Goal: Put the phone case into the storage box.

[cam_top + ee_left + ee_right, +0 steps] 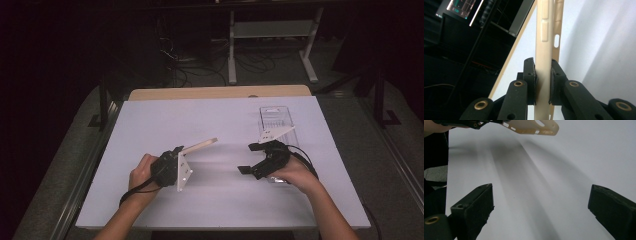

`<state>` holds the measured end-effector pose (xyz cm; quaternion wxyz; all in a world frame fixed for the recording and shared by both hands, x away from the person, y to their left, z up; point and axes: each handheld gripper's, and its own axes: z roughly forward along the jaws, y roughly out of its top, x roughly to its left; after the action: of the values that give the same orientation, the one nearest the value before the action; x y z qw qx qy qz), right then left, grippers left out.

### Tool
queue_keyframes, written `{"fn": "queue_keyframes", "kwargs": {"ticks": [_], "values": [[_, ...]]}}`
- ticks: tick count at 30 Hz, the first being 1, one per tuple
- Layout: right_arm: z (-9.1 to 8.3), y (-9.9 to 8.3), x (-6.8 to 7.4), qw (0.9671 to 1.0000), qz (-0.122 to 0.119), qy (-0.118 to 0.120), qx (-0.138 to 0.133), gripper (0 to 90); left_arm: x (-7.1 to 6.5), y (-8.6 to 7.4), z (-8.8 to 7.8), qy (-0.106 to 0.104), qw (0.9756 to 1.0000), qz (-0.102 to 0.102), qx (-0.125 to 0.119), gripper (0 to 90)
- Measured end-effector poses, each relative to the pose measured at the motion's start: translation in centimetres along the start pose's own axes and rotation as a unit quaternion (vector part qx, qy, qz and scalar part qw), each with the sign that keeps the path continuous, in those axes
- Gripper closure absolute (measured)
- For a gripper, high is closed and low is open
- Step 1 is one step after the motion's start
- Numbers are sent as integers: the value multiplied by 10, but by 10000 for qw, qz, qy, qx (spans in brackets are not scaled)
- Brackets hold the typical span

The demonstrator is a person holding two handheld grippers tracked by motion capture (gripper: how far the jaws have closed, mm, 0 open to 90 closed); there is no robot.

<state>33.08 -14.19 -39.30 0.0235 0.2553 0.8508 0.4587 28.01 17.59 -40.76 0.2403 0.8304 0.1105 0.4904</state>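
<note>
A cream phone case [200,146] is held off the white table, sticking out up and to the right from my left gripper [177,151]. In the left gripper view the case [544,37] stands edge-on between the pads, and my left gripper [543,75] is shut on it. My right gripper [246,158] hovers at the right of the table's middle, jaws wide open toward the left with nothing between them. In the right gripper view the open gripper [541,202] faces bare table, with the case [531,126] at the top.
A clear plastic box [276,120] lies on the table [200,115] just behind and under my right hand. A wooden edge [220,92] borders the far side. Beyond it are a grey shelf frame [272,30] and cables on the floor.
</note>
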Motion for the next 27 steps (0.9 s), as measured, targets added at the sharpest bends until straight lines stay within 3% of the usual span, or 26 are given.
{"fn": "queue_keyframes", "kwargs": {"ticks": [8,15,19,21,26,27], "values": [[0,0,-1,10000,1,-2,8,58,4,-2,2,-195,9991,-368,18,788],[0,0,-1,10000,0,3,10,58,9,-2,3,-358,9960,-817,11,789],[0,0,-1,10000,1,5,8,58,12,-3,3,-510,9922,-1138,-5,789],[0,0,-1,10000,2,6,12,58,15,-4,3,-587,9887,-1376,-51,789],[0,0,-1,10000,-4,7,13,58,18,-5,4,-703,9843,-1615,-59,790],[0,0,-1,10000,-1,9,14,58,19,-6,5,-751,9820,-1734,-72,789]]}}
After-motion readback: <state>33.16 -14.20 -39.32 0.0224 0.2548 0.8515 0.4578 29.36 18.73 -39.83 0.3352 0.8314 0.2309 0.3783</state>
